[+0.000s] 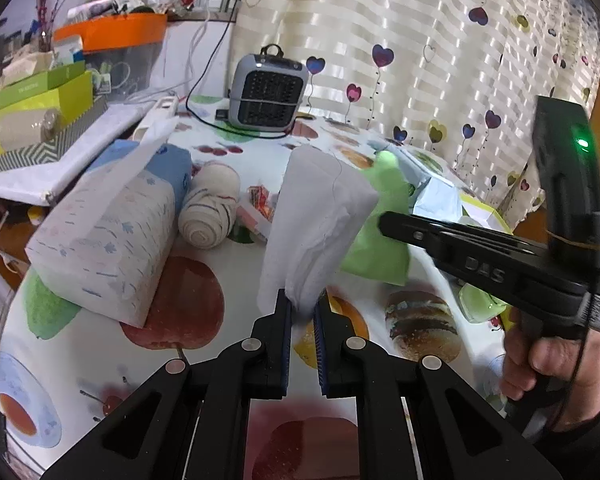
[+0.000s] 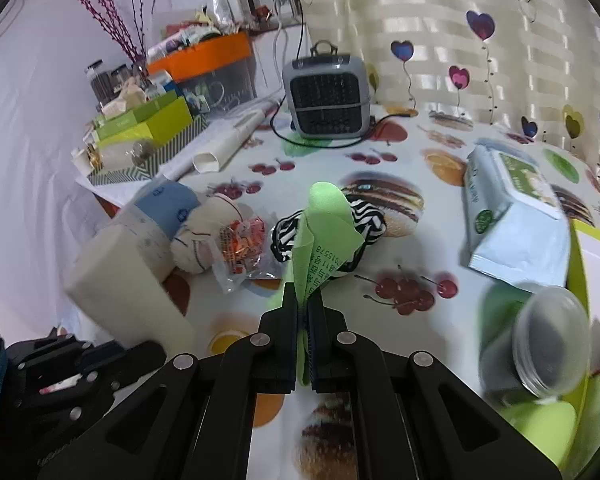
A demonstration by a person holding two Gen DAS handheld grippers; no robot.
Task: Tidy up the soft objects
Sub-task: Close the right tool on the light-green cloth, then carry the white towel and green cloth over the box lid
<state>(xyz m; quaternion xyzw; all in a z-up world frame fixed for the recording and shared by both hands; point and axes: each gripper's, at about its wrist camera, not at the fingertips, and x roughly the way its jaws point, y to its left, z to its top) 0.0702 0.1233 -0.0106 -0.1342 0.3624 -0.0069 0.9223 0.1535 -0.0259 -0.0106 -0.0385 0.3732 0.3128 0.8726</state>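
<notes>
My left gripper (image 1: 302, 300) is shut on the lower edge of a folded white cloth (image 1: 320, 208), which stands up from the jaws above the fruit-print tablecloth (image 1: 204, 344). My right gripper (image 2: 303, 292) is shut on a light green sheet with printed characters (image 2: 324, 232), held just above the table. In the left wrist view the right gripper (image 1: 386, 220) reaches in from the right, with the green sheet (image 1: 380, 256) hanging by its tip just behind the white cloth. A black-and-white zebra-striped fabric (image 2: 364, 220) lies on the table behind the green sheet.
A patterned tissue pack (image 1: 100, 240), a blue pack (image 1: 168, 164) and a striped rolled ball (image 1: 210, 208) lie at the left. A grey heater (image 1: 266, 94) stands at the back. A wipes pack (image 2: 512, 216), a plastic cup (image 2: 548, 344) and a yellow-green box (image 2: 580, 264) are at the right.
</notes>
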